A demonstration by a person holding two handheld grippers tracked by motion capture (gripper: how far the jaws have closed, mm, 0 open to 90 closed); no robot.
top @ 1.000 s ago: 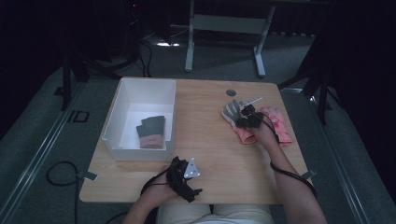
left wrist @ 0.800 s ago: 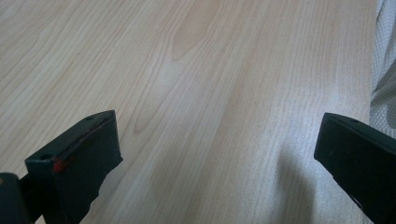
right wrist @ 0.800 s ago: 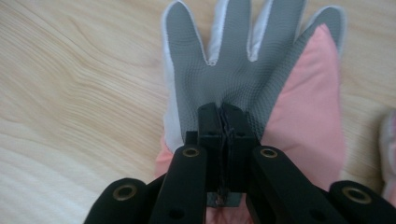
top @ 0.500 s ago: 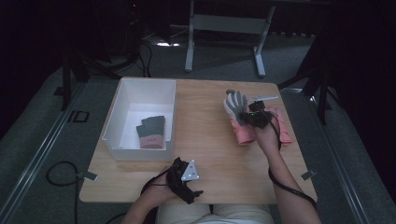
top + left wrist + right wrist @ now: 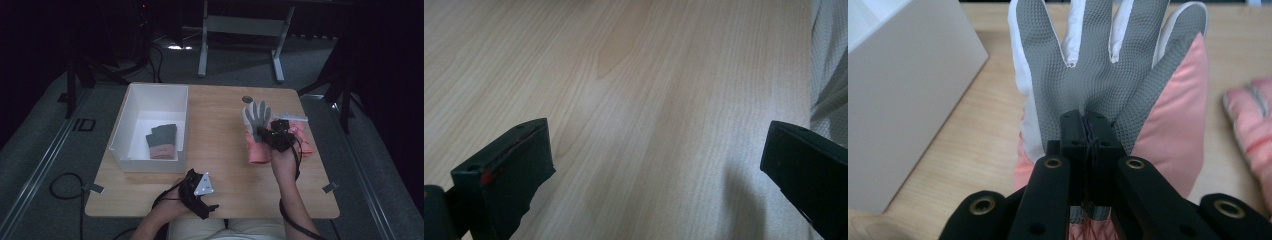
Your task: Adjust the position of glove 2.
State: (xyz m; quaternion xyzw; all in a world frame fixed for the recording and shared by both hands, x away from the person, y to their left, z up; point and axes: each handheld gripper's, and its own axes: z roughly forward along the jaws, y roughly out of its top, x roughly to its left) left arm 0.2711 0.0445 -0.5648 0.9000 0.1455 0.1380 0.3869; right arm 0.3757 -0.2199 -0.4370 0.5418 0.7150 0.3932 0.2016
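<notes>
Pinching the palm of a grey-and-white glove (image 5: 1098, 65), the right gripper (image 5: 1087, 131) has its jaws pressed together on a thin fold of the fabric; the glove's fingers fan upward beyond the jaws. In the high view the same glove (image 5: 256, 119) stands lifted over the right half of the counter (image 5: 215, 150), above a pink glove (image 5: 259, 152) lying flat there, with another pink glove (image 5: 305, 142) just beside it to the right.

Left gripper (image 5: 197, 192) rests at the near edge of the counter, jaws wide apart, nothing between them; its own view shows bare wood grain.

White bin (image 5: 131, 120) sits on the left half of the counter, well apart from the lifted glove; a folded dark pair with pink cuffs (image 5: 162, 141) already lies in it.

Judged risks from here:
- Grip takes only a small pucker of textured palm material. A quick swing could let the fold slide out, dropping the glove short of the bin.
- In the right gripper view pink fabric shows close behind the grey palm. Cannot tell whether it is caught in the pinch; if so, two gloves travel together.
- Dangling cuff or fingers could snag the near wall of the bin if the carry stays low.
- Trailing cable could drag the pink gloves off the counter edge.
</notes>
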